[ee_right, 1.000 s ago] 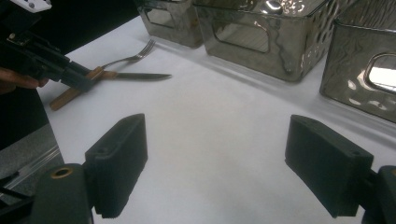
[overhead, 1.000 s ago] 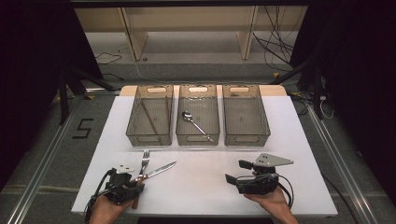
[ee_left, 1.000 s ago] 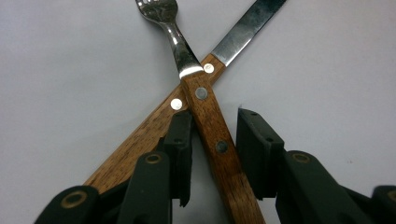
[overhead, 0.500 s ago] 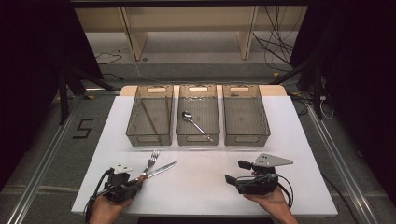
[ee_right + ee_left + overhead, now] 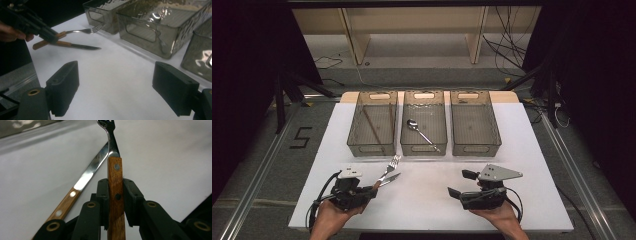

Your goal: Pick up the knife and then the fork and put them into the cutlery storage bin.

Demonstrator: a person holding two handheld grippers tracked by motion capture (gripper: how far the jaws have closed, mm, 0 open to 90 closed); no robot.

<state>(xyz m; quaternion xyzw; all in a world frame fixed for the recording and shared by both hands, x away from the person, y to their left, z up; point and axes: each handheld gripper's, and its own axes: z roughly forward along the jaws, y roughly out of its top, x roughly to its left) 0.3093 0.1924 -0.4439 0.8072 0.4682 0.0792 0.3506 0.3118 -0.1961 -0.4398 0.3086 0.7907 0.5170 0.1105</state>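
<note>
The white table (image 5: 422,200) is spreading under everything; its near edge is running out of the high view at 6 o'clock, taking my wrists with it. Three smoky bins are standing in a row at 12 o'clock. The left bin (image 5: 373,125) is holding thin brown sticks, hard to make out through the tinted wall. The middle bin (image 5: 424,122) is holding a spoon (image 5: 422,134). The contents of the right bin (image 5: 474,122) are too dim for me to read.

My right gripper (image 5: 455,185) is resting at 5 o'clock, jaws standing wide with nothing between them, bare table showing in the gap.

My left gripper (image 5: 374,186) is sitting at 7 o'clock, jaws having just closed narrow and now clamping the wooden handle of the fork (image 5: 114,173). The fork's tines are pointing toward 12 o'clock, partly cropped by the top edge of the left gripper view, and its handle end is hiding below my jaws.

The knife (image 5: 82,185) is lying on the table just beside the fork, at its 10 o'clock, handle end cut off by my gripper body.
</note>
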